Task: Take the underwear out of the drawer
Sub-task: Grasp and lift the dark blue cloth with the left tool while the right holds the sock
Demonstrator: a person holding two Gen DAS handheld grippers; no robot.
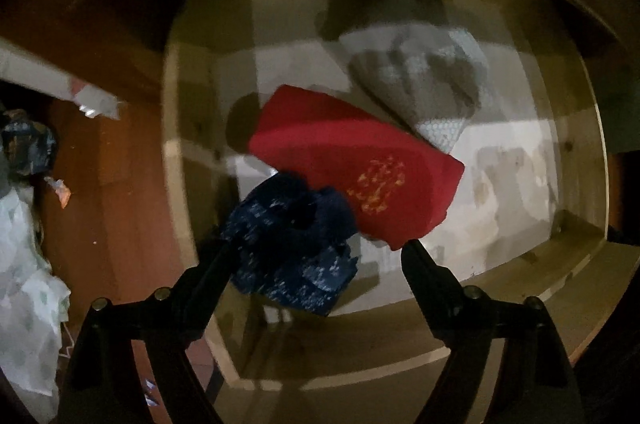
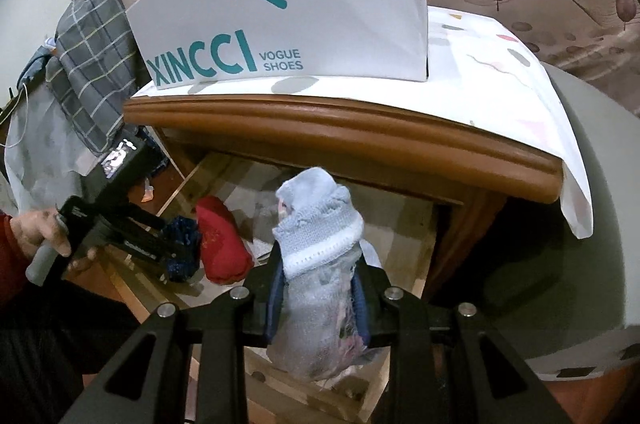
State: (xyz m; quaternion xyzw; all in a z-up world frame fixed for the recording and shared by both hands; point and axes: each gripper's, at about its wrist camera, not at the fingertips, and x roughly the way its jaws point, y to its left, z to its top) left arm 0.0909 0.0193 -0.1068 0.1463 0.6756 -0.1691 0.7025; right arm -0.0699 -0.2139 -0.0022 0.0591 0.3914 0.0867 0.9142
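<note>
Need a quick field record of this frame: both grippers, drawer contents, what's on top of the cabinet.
left gripper: open, jaws either side of navy patterned bundle, not pressing it
right gripper: shut on light blue knit bundle, held above the drawer
drawer: open; navy bundle and red bundle inside, touching
cabinet top: white shoe box on a patterned cloth
</note>
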